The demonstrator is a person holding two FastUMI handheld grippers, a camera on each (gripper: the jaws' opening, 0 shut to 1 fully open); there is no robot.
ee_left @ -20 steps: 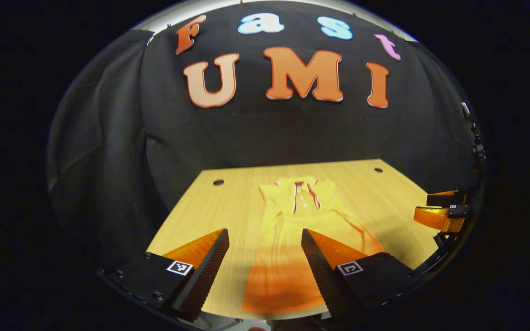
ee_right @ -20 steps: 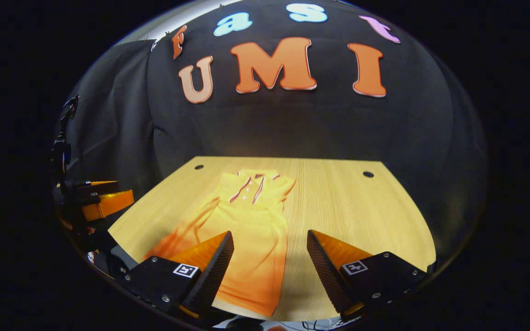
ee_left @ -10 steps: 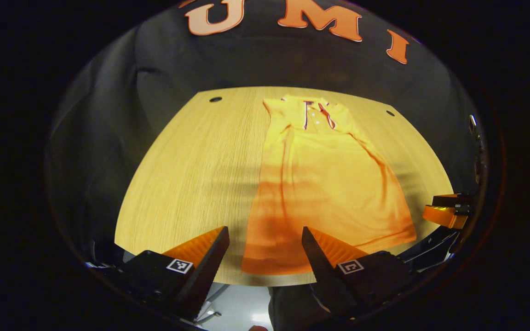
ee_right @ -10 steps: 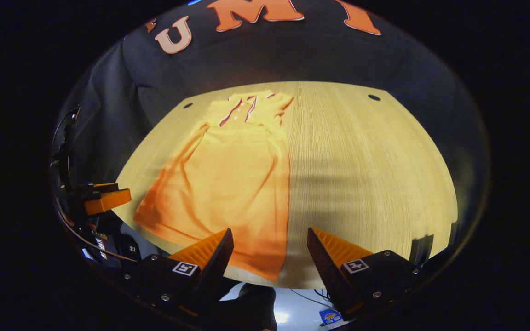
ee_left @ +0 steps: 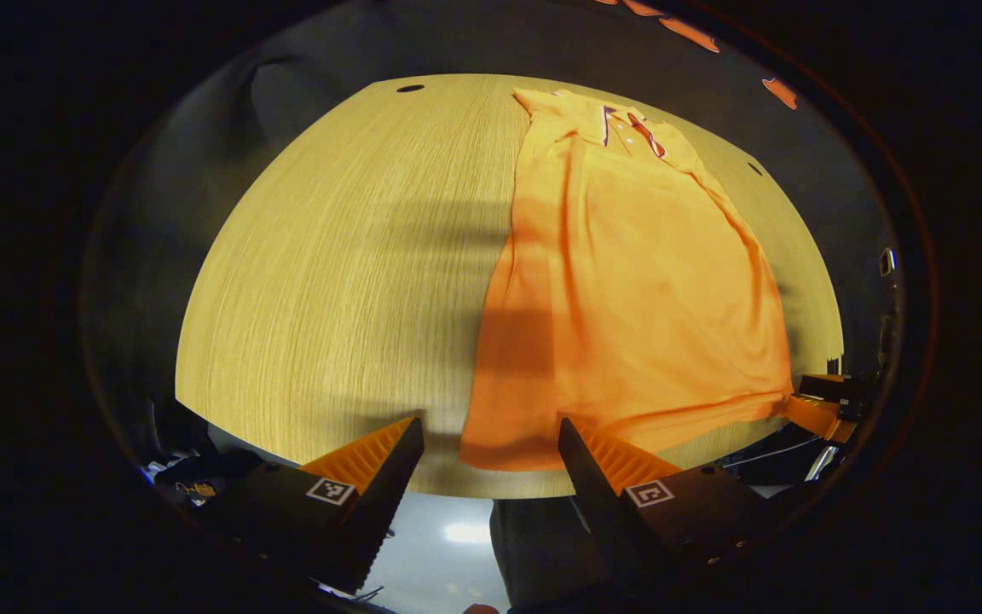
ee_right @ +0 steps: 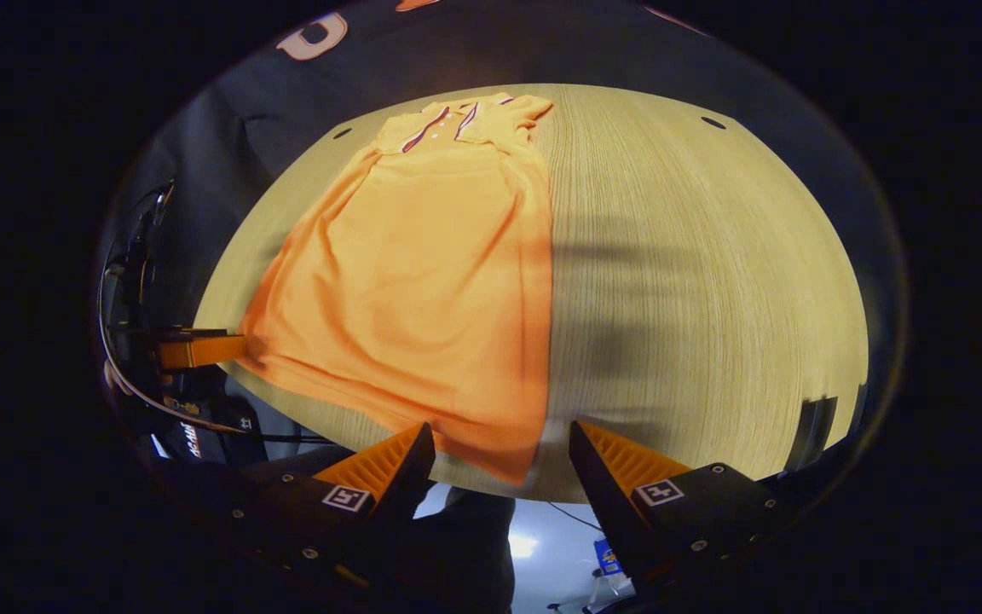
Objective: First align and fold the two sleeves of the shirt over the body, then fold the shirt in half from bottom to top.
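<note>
In the left gripper view, the left gripper [ee_left: 491, 443] hangs at 6 o'clock, fingers spread wide and empty. An orange shirt [ee_left: 627, 290] lies flat on the wooden desk [ee_left: 329, 256], collar toward 12 o'clock, sleeves apparently folded in. In the right gripper view, the right gripper [ee_right: 501, 448] is equally open, holding nothing.

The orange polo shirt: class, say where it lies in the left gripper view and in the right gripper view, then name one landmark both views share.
Left gripper view: the orange polo shirt lies right of centre, collar at the top.
Right gripper view: the shirt lies left of centre, collar at the top.
Shared landmark: the striped collar placket at the shirt's far end.
</note>
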